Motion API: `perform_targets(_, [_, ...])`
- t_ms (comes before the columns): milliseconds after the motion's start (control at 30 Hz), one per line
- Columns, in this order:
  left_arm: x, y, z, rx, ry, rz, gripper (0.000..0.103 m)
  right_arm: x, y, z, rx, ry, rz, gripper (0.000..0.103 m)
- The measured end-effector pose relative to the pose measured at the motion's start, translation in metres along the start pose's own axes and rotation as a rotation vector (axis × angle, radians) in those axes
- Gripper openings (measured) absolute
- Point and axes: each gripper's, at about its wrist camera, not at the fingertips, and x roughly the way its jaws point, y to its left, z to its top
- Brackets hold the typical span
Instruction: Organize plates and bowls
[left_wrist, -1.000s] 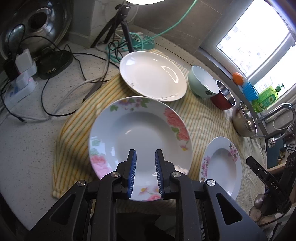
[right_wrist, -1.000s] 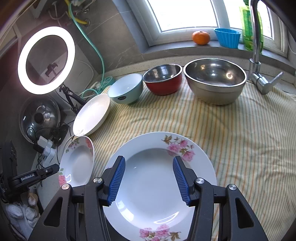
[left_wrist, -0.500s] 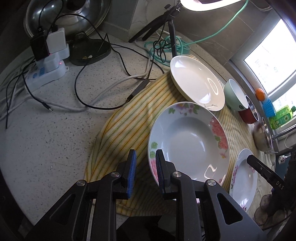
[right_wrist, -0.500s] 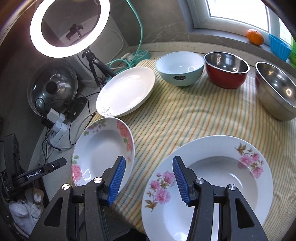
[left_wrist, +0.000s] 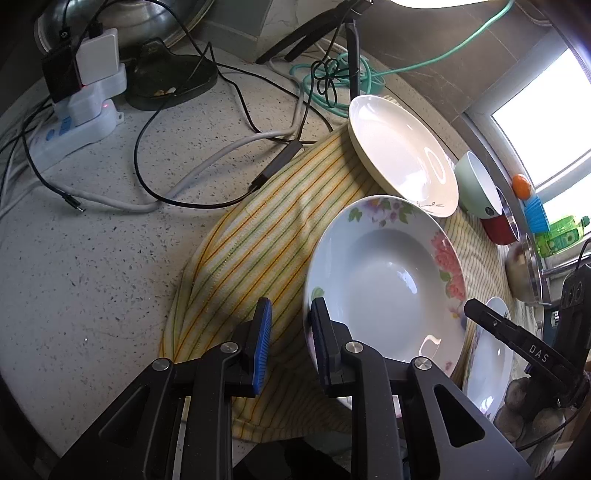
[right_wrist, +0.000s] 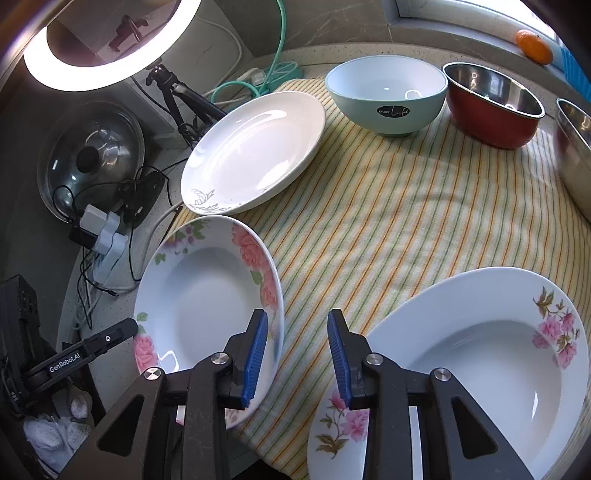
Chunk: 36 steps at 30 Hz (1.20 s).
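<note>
A floral soup plate (left_wrist: 388, 273) (right_wrist: 199, 291) lies on the striped cloth near its left corner. My left gripper (left_wrist: 290, 339) is open and empty just left of that plate's near rim. My right gripper (right_wrist: 297, 354) is open and empty between this plate and a second floral soup plate (right_wrist: 480, 362), which also shows in the left wrist view (left_wrist: 487, 362). A plain white plate (left_wrist: 402, 155) (right_wrist: 255, 151) lies behind. A mint bowl (right_wrist: 386, 94), a red-sided steel bowl (right_wrist: 493, 103) and a steel bowl (right_wrist: 576, 147) stand in a row at the back.
The yellow striped cloth (right_wrist: 388, 206) covers the speckled counter (left_wrist: 74, 240). Cables and a power strip (left_wrist: 70, 129) lie to the left. A ring light (right_wrist: 103, 40) on a tripod and a pot lid (right_wrist: 88, 162) stand behind. An orange (right_wrist: 533, 44) sits on the windowsill.
Both grippers swung left. My left gripper went from over the floral plate to its left rim. My right gripper narrowed and moved off the second floral plate into the gap between the two.
</note>
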Motion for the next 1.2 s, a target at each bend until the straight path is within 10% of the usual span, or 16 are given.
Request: perform_targets(1200, [0.010,-0.015,0.011,0.079,0.018,-0.014,0.010,0.017,0.007,0.007,-0.002,0.041,0.031,0.011])
